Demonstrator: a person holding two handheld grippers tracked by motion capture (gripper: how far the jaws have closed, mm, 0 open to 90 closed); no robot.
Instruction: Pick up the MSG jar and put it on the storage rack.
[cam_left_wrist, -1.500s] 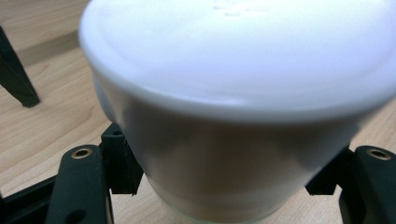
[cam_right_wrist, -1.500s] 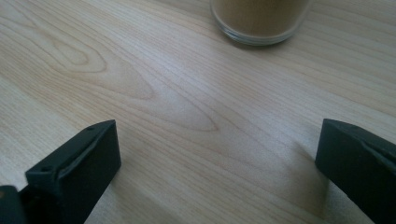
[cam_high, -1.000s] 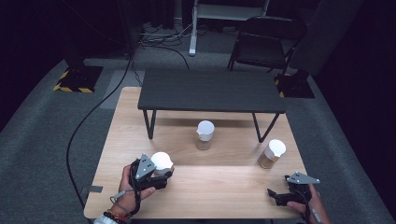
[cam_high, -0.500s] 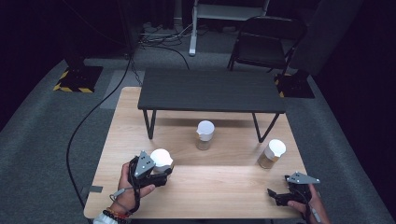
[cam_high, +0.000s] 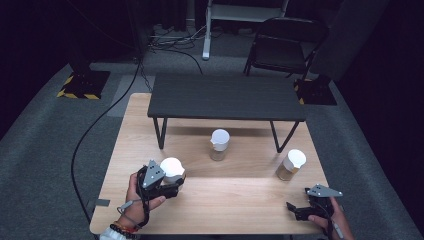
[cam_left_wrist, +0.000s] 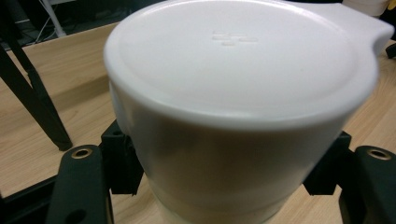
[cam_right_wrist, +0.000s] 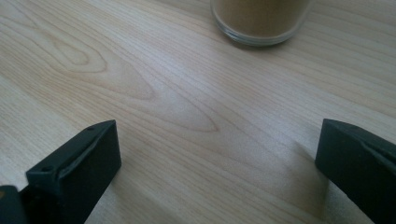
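High view: left gripper (cam_high: 175, 186) at the near left of the wooden table (cam_high: 240, 200), jaws set around a white-lidded jar (cam_high: 171, 169). Jar placed between the jaws, apparently resting on the tabletop; lift-off not confirmable from this angle. Second lidded jar (cam_high: 219, 144) standing near the middle of the table, just in front of the low black stand (cam_high: 226, 97). Third lidded jar (cam_high: 290, 165) standing at the right, near the stand's right leg. Both well apart from the left gripper. Right gripper (cam_high: 296, 210) held low at the near right edge, touching nothing.

Left gripper view: jar (cam_left_wrist: 238, 121) very close to the camera, white lid with a pouring lip at upper right, body seated between the two black jaws. Pads (cam_left_wrist: 122, 161) pressed against the jar's sides on both flanks; judged clamped on the jar. Contents not visible here.

Right gripper view: jaws spread wide apart over bare wood, nothing between them. Base of the third jar (cam_right_wrist: 259, 21) at the top edge, tan contents visible through the glass, well ahead of the jaws.

Progress, as a judgement: grasp of the first jar achieved; transport or placement not yet done. Two further jars untouched. Right gripper open and idle, positioned for a possible approach to the nearest jar.
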